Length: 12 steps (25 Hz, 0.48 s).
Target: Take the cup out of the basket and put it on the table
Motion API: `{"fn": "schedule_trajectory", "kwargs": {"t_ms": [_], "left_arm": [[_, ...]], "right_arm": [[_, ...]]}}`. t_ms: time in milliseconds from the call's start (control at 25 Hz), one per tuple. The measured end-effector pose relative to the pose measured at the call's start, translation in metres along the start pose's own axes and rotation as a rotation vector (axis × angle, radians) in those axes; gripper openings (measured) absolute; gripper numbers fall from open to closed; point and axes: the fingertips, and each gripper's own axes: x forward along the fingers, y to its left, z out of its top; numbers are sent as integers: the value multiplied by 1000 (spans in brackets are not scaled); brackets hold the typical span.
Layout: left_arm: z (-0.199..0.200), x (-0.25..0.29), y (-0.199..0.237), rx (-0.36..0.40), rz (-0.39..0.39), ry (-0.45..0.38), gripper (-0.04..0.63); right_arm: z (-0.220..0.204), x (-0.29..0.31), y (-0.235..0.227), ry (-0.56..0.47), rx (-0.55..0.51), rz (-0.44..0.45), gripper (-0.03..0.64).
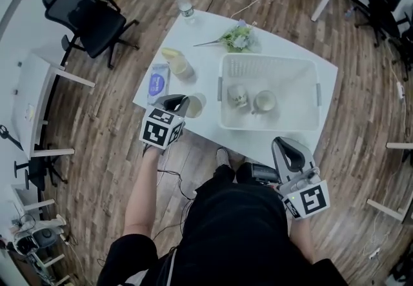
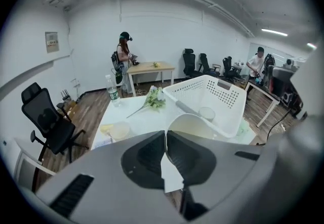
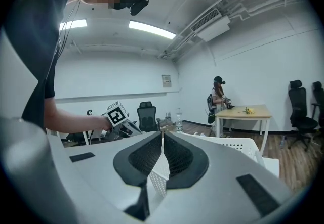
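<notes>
Currently my left gripper [image 1: 179, 102] jaws clamped on wall of cup [image 1: 194, 106]; cup out of basket [image 1: 270, 126], at near-left corner of table [image 1: 208, 70], contact unclear. Judged remaining: set down, release. My right gripper [image 1: 284, 144] jaws together, empty

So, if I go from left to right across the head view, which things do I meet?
Pack → bottle → flowers → right claw.
</notes>
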Motion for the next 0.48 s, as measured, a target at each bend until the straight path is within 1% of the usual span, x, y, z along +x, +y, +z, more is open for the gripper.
{"fn": "schedule_trajectory", "kwargs": {"t_ms": [320,480], "left_arm": [[-67,68,17,-77,-33,161,21],[-92,94,17,-135,-64,224,21]], "right_arm": [[-13,-14,-2,52,16,-70,26],[-15,-23,-4,63,23,-113,28]]}}
